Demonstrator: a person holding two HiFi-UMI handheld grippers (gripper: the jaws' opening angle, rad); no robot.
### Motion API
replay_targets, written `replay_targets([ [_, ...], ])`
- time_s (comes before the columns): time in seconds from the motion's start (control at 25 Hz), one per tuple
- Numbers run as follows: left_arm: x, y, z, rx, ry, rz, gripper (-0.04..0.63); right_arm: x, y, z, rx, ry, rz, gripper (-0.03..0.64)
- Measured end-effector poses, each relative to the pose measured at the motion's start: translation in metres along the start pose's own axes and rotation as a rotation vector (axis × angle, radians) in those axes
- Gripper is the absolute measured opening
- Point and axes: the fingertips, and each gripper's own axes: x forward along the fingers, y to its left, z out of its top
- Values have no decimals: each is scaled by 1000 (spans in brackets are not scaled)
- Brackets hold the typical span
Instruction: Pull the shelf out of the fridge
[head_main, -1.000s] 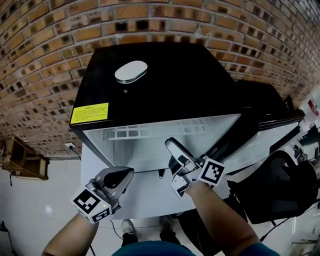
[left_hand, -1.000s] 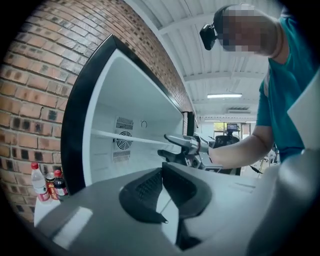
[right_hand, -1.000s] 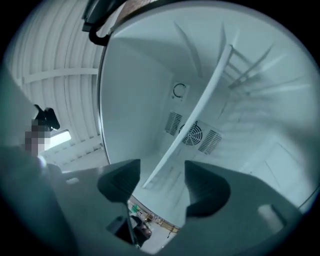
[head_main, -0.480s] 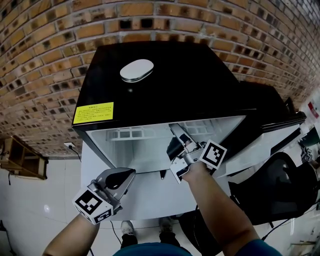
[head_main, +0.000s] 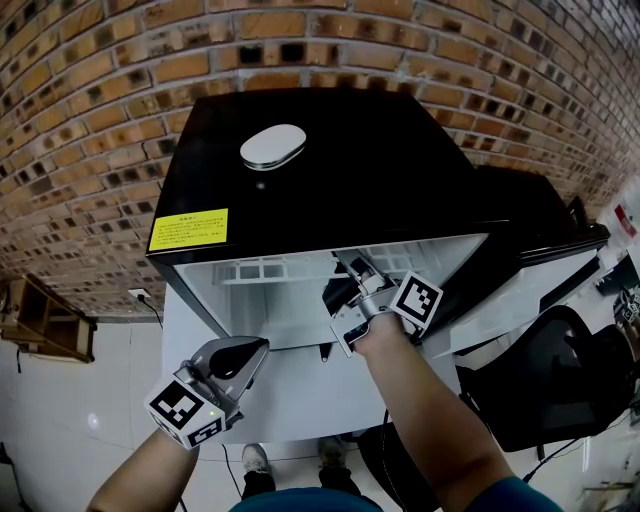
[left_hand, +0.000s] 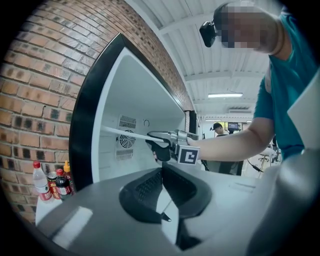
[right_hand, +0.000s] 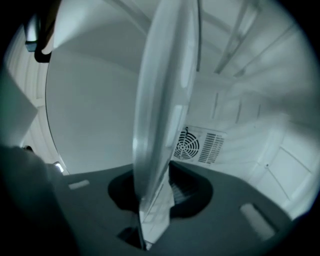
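We stand before the open fridge (head_main: 330, 170), its black top below us and its door (head_main: 545, 265) swung aside. Our right gripper (head_main: 340, 283) reaches into the fridge's upper opening, and its jaws are closed down on the front edge of the shelf (right_hand: 160, 100). In the right gripper view that pale edge runs up between the two dark pads and fills the gap between them. The shelf sits inside the fridge, stretching back toward the round fan grille (right_hand: 186, 145) on the fridge's rear wall.

Our left gripper (head_main: 250, 350) hangs in front of the fridge, below its opening and apart from it. Its jaws are pressed together with nothing between them.

On top of the fridge lies a white oval object (head_main: 272, 146), and a yellow label (head_main: 188, 229) sits at the front corner of that top. A brick wall (head_main: 100, 90) stands behind the fridge, and a few bottles (left_hand: 55, 182) stand beside it.
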Motion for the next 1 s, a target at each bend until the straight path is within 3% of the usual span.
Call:
replay_targets([
  [0.2, 0, -2, 0, 4, -1, -1, -18, -1, -2, -1, 5, 0, -44, 69],
  [1.0, -34, -16, -7, 52, 36, 7, -18, -43, 15, -25, 78, 14, -27, 55],
])
